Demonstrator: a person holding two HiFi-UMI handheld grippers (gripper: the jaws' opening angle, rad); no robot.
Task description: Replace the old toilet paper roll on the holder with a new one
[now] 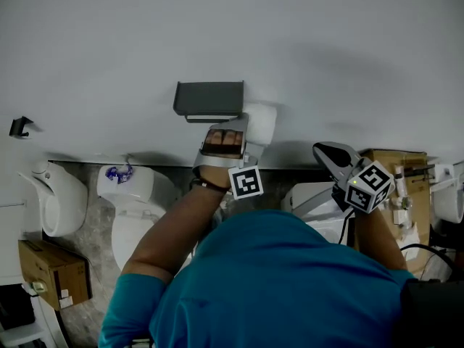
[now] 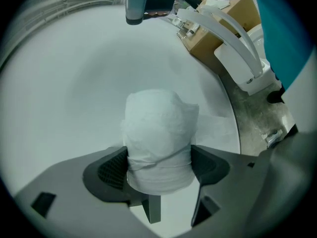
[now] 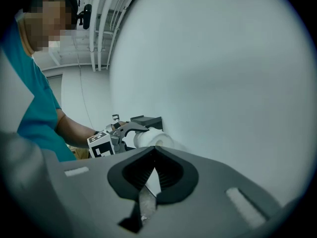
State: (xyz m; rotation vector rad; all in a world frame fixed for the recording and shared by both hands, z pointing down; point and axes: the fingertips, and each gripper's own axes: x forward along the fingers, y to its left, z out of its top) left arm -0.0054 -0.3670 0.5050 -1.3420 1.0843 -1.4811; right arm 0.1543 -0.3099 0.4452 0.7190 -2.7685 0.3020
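Left gripper (image 2: 159, 165) is clamped across the white toilet paper roll (image 2: 158, 125). Both dark ribbed pads (image 2: 111, 170) press its soft wrap in slightly. The roll sits just below and to the right of the dark grey box-shaped wall holder (image 1: 209, 98), close against the pale wall (image 1: 326, 49). We cannot tell whether it is mounted on the holder or clear of it, nor whether it is the old roll or the new one. Right gripper (image 3: 153, 165) hangs well to the right of the holder, jaws together, nothing between them. Our judgement: the step in hand is moving the roll at the holder. To do it well we would hold the roll's axis level along the wall and slide it sideways rather than pull outward. We would squeeze no harder, since the paper crushes easily and a flattened core could bind. The free gripper could steady the holder if it flexes.
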